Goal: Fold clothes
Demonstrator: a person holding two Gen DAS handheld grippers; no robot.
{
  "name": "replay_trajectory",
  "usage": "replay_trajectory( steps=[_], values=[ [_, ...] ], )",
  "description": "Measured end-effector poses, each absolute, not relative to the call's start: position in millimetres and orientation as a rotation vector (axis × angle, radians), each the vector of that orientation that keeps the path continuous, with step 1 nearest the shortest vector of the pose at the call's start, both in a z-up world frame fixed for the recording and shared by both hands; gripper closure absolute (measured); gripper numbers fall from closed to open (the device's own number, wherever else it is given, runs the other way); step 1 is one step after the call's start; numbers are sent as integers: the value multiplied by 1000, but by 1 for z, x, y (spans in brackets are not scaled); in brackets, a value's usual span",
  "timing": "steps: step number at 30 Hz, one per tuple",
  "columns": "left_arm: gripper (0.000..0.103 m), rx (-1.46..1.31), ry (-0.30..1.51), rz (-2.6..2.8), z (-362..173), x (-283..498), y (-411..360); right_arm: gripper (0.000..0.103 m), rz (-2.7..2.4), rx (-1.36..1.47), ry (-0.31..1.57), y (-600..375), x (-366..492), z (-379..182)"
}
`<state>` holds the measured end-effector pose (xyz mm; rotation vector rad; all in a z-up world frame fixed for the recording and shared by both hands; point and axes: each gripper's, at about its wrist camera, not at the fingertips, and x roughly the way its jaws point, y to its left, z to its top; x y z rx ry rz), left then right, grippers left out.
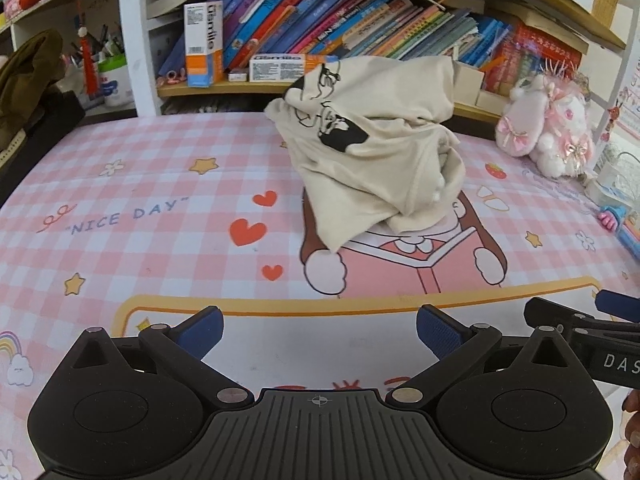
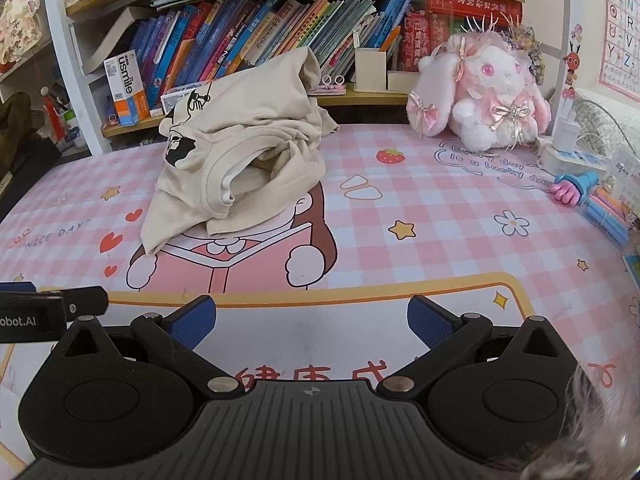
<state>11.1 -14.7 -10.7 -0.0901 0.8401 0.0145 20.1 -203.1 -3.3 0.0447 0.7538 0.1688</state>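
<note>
At far left a dark olive cloth (image 1: 28, 76) is heaped beside the shelf, clear of the work area. Next to it the bookshelf (image 1: 132, 40) runs along the back of the table (image 1: 120, 200), which is covered by a pink checked mat printed with "NICE DAY" and a cartoon girl reading.

The left gripper (image 1: 319, 334) hangs low over the near edge of the mat, fingers (image 1: 202, 330) spread wide with nothing between them. It points straight at the shirt (image 1: 372, 148), probably lined up for a first reach.

The shirt, cream with a black print, sits mid-table in a crumpled mound, partly over the cartoon girl's head and just in front of the lower shelf. It is bunched and stands tall, with its neckline ribbing showing in the right view and no hem or sleeve laid flat. Judging by that, folding has not begun; it will need to be lifted and spread out first.

The right gripper (image 2: 311, 320) is just beside the left one, at about the same height, its fingers (image 2: 430, 322) equally wide and empty. The pairing suggests a two-point pickup at the shoulders or hem.

At right a pink plush rabbit (image 2: 484, 92) sits against the back, well apart from the shirt. A power strip (image 2: 572, 152) and a small pink and blue toy (image 2: 574, 186) lie beyond it near the edge.
</note>
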Motion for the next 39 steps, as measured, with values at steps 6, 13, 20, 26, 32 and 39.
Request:
replay_trajectory(
  steps=[6, 13, 20, 26, 32, 39],
  values=[
    [0, -50, 840, -31, -15, 16, -31, 0, 180, 75, 768, -218, 25, -7],
    [0, 177, 628, -48, -18, 20, -57, 0, 198, 137, 779, -240, 31, -11],
    [0, 274, 603, -29, -31, 64, -78, 0, 203, 153, 811, -261, 29, -19],
    [5, 348, 599, 25, -40, 107, -91, 1, 213, 63, 816, -276, 22, -18],
    [89, 238, 661, 133, -24, 138, -75, 1, 215, -18, 784, -293, 16, -12],
    [94, 219, 563, 97, 26, 86, -72, 2, 275, -108, 734, -299, 20, -7]
  ],
)
